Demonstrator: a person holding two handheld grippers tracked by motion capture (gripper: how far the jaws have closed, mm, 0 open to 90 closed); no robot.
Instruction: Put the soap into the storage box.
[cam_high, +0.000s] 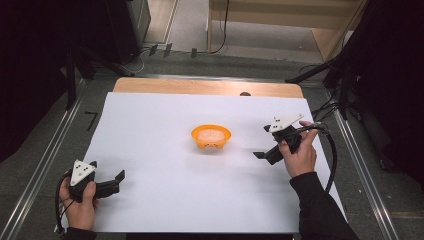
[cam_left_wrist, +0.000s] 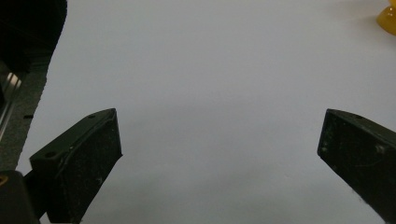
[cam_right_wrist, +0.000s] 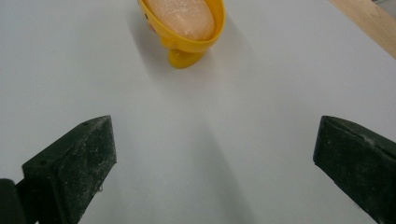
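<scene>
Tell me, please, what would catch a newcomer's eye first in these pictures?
The orange bowl stands out at once, alone near the middle of the white sheet, with something pale and grainy inside. Next come the two black claws: the right claw is open and aimed at the bowl from the right, while the left claw rests open at the near left corner, farther from the bowl.

Orange bowl (cam_high: 211, 137), white sheet (cam_high: 150, 150)

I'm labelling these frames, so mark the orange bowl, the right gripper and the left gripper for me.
orange bowl (cam_high: 210, 143): high view, on its front outer wall.
right gripper (cam_high: 260, 155): high view, between its open jaw tips.
left gripper (cam_high: 118, 179): high view, between its open jaw tips.
</scene>
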